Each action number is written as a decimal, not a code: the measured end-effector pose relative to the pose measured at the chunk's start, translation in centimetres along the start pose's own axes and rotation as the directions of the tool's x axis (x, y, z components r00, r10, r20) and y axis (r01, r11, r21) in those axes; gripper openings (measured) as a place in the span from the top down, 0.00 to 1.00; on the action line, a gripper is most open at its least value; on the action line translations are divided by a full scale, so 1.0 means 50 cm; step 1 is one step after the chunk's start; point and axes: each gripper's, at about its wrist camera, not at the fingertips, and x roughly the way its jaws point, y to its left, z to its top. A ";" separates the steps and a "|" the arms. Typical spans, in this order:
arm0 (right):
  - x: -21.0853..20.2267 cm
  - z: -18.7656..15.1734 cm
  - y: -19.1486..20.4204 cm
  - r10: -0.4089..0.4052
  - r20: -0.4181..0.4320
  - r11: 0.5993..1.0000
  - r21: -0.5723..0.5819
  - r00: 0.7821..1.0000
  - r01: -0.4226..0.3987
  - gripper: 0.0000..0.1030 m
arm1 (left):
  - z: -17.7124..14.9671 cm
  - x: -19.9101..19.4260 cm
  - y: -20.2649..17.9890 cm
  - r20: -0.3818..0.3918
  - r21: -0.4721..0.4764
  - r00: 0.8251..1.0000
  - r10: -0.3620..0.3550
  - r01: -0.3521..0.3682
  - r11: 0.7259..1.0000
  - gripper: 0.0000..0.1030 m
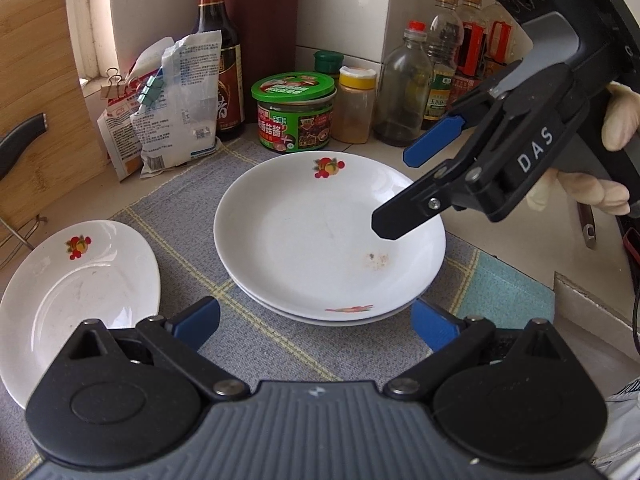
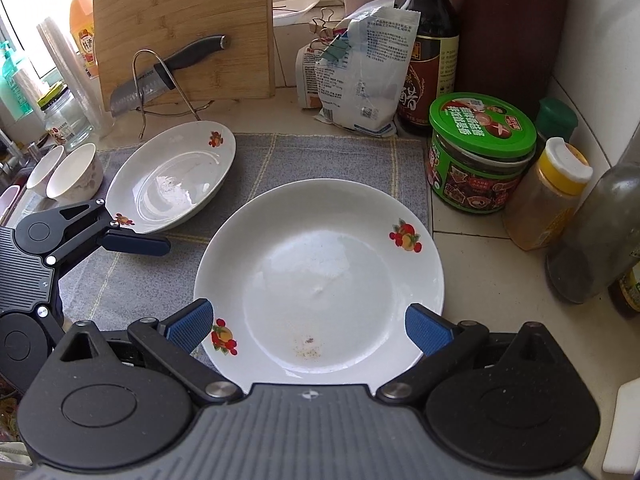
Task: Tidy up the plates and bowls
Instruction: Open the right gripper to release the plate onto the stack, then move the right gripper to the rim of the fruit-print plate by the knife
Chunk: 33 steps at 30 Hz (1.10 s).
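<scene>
White ceramic plates with fruit decals lie on a grey checked cloth mat (image 2: pixel 328 156) on the counter. At the centre of the mat, a top plate (image 1: pixel 320 232) sits nested on a second plate (image 1: pixel 344 316), of which only the near rim shows in the left wrist view. A single plate (image 2: pixel 172 180) lies apart at the left of the mat, near the wire rack holding a knife (image 2: pixel 160 76) against the wooden cutting board (image 2: pixel 184 24). Two small bowls (image 2: pixel 60 176) stand side by side at the far left, off the mat edge.

The left gripper (image 1: pixel 316 322) is spread wide and grips nothing, just short of the stack's near rim. The right gripper (image 2: pixel 308 326) is likewise spread and empty, its blue fingers (image 2: pixel 428 328) flanking the top plate's near rim. A green-lidded jar (image 2: pixel 480 152) and a yellow-capped spice bottle (image 2: pixel 556 196) stand right of the mat.
</scene>
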 end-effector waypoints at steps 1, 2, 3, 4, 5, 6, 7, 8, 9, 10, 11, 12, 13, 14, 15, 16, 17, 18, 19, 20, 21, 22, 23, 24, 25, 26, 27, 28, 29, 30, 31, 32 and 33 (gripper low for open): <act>0.000 0.000 0.006 -0.002 0.008 1.000 -0.009 1.000 0.002 0.00 | -0.002 -0.006 0.001 0.002 -0.012 1.000 0.013 -0.013 1.000 0.02; 0.000 0.001 0.011 -0.004 0.014 1.000 -0.020 1.000 0.004 0.00 | -0.004 -0.013 0.003 0.004 -0.026 1.000 0.024 -0.023 0.999 0.02; 0.000 0.002 0.017 -0.006 0.022 0.999 -0.033 1.000 0.007 0.00 | -0.006 -0.019 0.005 0.004 -0.040 0.999 0.037 -0.037 0.998 0.02; 0.000 0.003 0.022 -0.007 0.030 0.999 -0.045 1.000 0.009 0.00 | -0.008 -0.025 0.007 0.003 -0.054 0.998 0.057 -0.057 0.997 0.02; 0.001 0.005 0.029 -0.010 0.039 0.998 -0.065 0.999 0.012 0.00 | -0.011 -0.031 0.008 0.003 -0.068 0.997 0.080 -0.079 0.994 0.02; 0.001 0.006 0.035 -0.012 0.050 0.996 -0.082 0.999 0.016 0.00 | -0.014 -0.037 0.011 0.003 -0.082 0.995 0.103 -0.102 0.991 0.02; 0.002 0.008 0.041 -0.016 0.064 0.995 -0.099 0.998 0.022 0.00 | -0.017 -0.044 0.013 0.006 -0.098 0.992 0.128 -0.127 0.987 0.02; 0.003 0.012 0.048 -0.017 0.078 0.992 -0.121 0.997 0.027 0.00 | -0.020 -0.050 0.015 0.009 -0.117 0.989 0.151 -0.149 0.982 0.02; 0.004 0.015 0.053 -0.011 0.086 0.990 -0.137 0.996 0.023 0.00 | -0.023 -0.056 0.016 0.011 -0.133 0.986 0.168 -0.165 0.977 0.02; 0.005 0.019 0.058 -0.003 0.097 0.988 -0.153 0.995 0.018 0.00 | -0.028 -0.063 0.020 0.012 -0.158 0.981 0.194 -0.190 0.969 0.02; 0.006 0.023 0.063 0.003 0.108 0.986 -0.165 0.994 0.015 0.00 | -0.033 -0.069 0.023 0.012 -0.183 0.975 0.220 -0.214 0.960 0.01; 0.007 0.026 0.067 0.016 0.114 0.984 -0.179 0.993 0.005 0.00 | -0.037 -0.073 0.028 0.008 -0.214 0.970 0.244 -0.236 0.948 0.01; 0.008 0.030 0.070 0.030 0.114 0.981 -0.193 0.993 -0.007 0.00 | -0.043 -0.077 0.033 0.002 -0.246 0.965 0.262 -0.253 0.936 0.01; 0.009 0.035 0.074 0.043 0.114 0.979 -0.205 0.993 -0.019 0.00 | -0.049 -0.082 0.039 -0.007 -0.280 0.959 0.285 -0.275 0.920 0.01; 0.010 0.041 0.078 0.059 0.116 0.976 -0.216 0.991 -0.033 0.00 | -0.054 -0.085 0.044 -0.017 -0.309 0.951 0.308 -0.298 0.903 0.01; 0.011 0.045 0.081 0.075 0.116 0.973 -0.227 0.990 -0.047 0.00 | -0.060 -0.087 0.052 -0.035 -0.342 0.942 0.335 -0.326 0.881 0.01; 0.014 0.051 0.086 0.091 0.115 0.969 -0.239 0.989 -0.061 0.00 | -0.067 -0.090 0.058 -0.049 -0.364 0.932 0.358 -0.351 0.863 0.01; 0.017 0.057 0.090 0.101 0.114 0.966 -0.247 0.988 -0.070 0.00 | -0.075 -0.093 0.063 -0.060 -0.378 0.922 0.382 -0.375 0.846 0.01; 0.020 0.062 0.094 0.111 0.114 0.964 -0.253 0.987 -0.079 0.00 | -0.080 -0.096 0.067 -0.071 -0.386 0.914 0.400 -0.395 0.833 0.01; 0.025 0.068 0.100 0.126 0.111 0.962 -0.256 0.986 -0.094 0.00 | -0.086 -0.097 0.072 -0.087 -0.390 0.905 0.416 -0.415 0.822 0.01; 0.029 0.074 0.105 0.139 0.105 0.960 -0.258 0.985 -0.108 0.00 | -0.092 -0.097 0.078 -0.103 -0.394 0.898 0.429 -0.432 0.811 0.01; 0.034 0.079 0.111 0.151 0.101 0.959 -0.257 0.983 -0.121 0.00 | -0.099 -0.097 0.086 -0.118 -0.399 0.892 0.436 -0.444 0.802 0.01; 0.040 0.084 0.117 0.158 0.099 0.958 -0.256 0.982 -0.129 0.00 | -0.104 -0.096 0.093 -0.129 -0.404 0.891 0.435 -0.448 0.798 0.01; 0.045 0.088 0.123 0.162 0.096 0.958 -0.255 0.982 -0.133 0.00 | -0.111 -0.093 0.101 -0.140 -0.406 0.890 0.435 -0.452 0.794 0.01; 0.053 0.091 0.130 0.164 0.092 0.958 -0.252 0.982 -0.136 0.00 | -0.116 -0.089 0.107 -0.150 -0.406 0.887 0.437 -0.458 0.790 0.01; 0.058 0.094 0.135 0.162 0.088 0.959 -0.248 0.983 -0.136 0.00 | -0.121 -0.086 0.112 -0.155 -0.404 0.887 0.434 -0.458 0.792 0.01; 0.065 0.097 0.142 0.160 0.082 0.961 -0.243 0.984 -0.136 0.00 | -0.125 -0.082 0.117 -0.155 -0.400 0.890 0.429 -0.453 0.796 0.01; 0.071 0.099 0.147 0.158 0.079 0.962 -0.239 0.984 -0.135 0.00 | -0.129 -0.075 0.122 -0.157 -0.395 0.891 0.427 -0.453 0.800 0.01; 0.077 0.100 0.152 0.154 0.074 0.963 -0.233 0.985 -0.134 0.00 | -0.132 -0.069 0.127 -0.159 -0.389 0.891 0.424 -0.451 0.803 0.01; 0.085 0.103 0.157 0.149 0.065 0.966 -0.225 0.987 -0.131 0.00 | -0.136 -0.062 0.134 -0.157 -0.383 0.894 0.420 -0.447 0.808 0.01; 0.091 0.106 0.162 0.148 0.057 0.967 -0.220 0.987 -0.132 0.00 | -0.139 -0.058 0.141 -0.153 -0.380 0.894 0.421 -0.446 0.810 0.01; 0.095 0.109 0.167 0.150 0.052 0.967 -0.217 0.987 -0.135 0.00 | -0.142 -0.055 0.147 -0.144 -0.378 0.895 0.422 -0.444 0.812 0.01; 0.100 0.112 0.170 0.152 0.046 0.967 -0.212 0.987 -0.139 0.00 | -0.144 -0.052 0.153 -0.134 -0.372 0.898 0.419 -0.438 0.819 0.01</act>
